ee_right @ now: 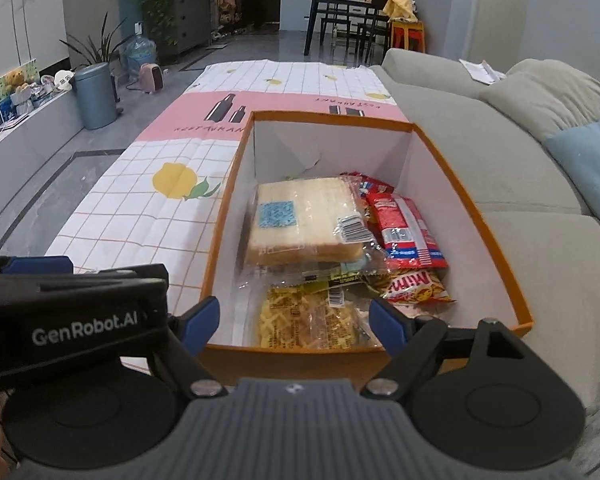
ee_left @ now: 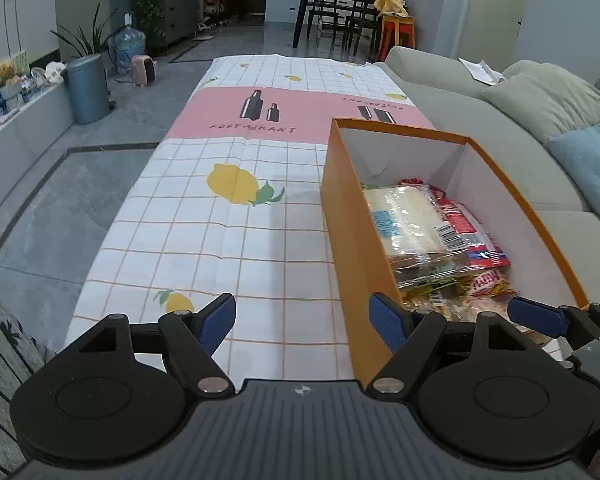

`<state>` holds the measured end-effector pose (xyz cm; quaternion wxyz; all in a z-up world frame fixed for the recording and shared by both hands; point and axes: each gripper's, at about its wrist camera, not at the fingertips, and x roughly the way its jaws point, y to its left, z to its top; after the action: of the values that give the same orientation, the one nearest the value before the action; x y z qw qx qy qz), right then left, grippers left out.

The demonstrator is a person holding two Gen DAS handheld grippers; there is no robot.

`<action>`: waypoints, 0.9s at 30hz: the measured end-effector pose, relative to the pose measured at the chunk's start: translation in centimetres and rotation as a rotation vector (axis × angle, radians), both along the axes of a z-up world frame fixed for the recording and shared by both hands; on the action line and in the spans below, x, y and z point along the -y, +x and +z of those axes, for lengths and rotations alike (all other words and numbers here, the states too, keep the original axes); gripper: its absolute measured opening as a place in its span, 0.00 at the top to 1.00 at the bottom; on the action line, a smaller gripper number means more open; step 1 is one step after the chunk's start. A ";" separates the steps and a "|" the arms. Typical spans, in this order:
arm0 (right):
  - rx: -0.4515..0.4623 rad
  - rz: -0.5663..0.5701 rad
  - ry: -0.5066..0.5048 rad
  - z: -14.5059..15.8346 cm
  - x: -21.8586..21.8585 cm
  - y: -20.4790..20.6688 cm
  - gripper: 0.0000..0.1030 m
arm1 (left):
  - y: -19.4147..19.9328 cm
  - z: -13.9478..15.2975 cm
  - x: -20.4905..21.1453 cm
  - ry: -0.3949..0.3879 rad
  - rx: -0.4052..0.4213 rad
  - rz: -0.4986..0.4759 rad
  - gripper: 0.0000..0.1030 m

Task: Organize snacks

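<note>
Holding both the left gripper (ee_left: 304, 324) and right gripper (ee_right: 294, 320) wide and empty, I judge the bagged bread (ee_right: 304, 220) in the orange box (ee_right: 476, 208) soft and crushable, best pinched at its wrapper edge.

Box (ee_right: 476, 200): orange outside, white inside. Tablecloth (ee_left: 204, 240): white, orange grid, yellow lemons, pink band. Snack packet (ee_right: 408, 228): red. Gripper pads (ee_right: 202, 322): blue.

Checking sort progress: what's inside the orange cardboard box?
Orange cardboard box holds a clear-wrapped bread loaf on top, red snack packets beside it, and a yellow noodle-like packet nearest. Whatever lies under the loaf is covered.
</note>
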<state>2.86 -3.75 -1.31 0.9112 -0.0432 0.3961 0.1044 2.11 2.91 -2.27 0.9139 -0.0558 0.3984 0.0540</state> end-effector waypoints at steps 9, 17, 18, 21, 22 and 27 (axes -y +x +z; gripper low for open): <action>-0.009 -0.016 -0.016 -0.2 -0.4 -0.1 0.23 | 0.3 -0.4 0.0 0.001 -0.002 0.006 0.13; -0.001 -0.022 -0.015 0.0 -0.4 -0.2 0.23 | 0.3 -0.4 0.1 -0.012 0.010 -0.007 0.13; 0.001 -0.021 -0.015 0.0 -0.4 -0.3 0.23 | 0.3 -0.4 0.0 -0.012 0.013 -0.008 0.13; 0.012 -0.016 -0.030 0.1 -0.5 -0.3 0.23 | 0.2 -0.3 0.2 -0.008 0.025 -0.012 0.14; 0.015 -0.015 -0.033 0.2 -0.5 -0.4 0.23 | 0.2 -0.3 0.3 -0.004 0.026 -0.013 0.13; 0.009 -0.013 -0.030 0.1 -0.5 -0.3 0.23 | 0.2 -0.3 0.3 0.000 0.023 -0.015 0.14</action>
<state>2.53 -3.22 -1.20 0.9129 -0.0547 0.3937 0.0924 2.33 2.62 -2.53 0.9188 -0.0531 0.3884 0.0464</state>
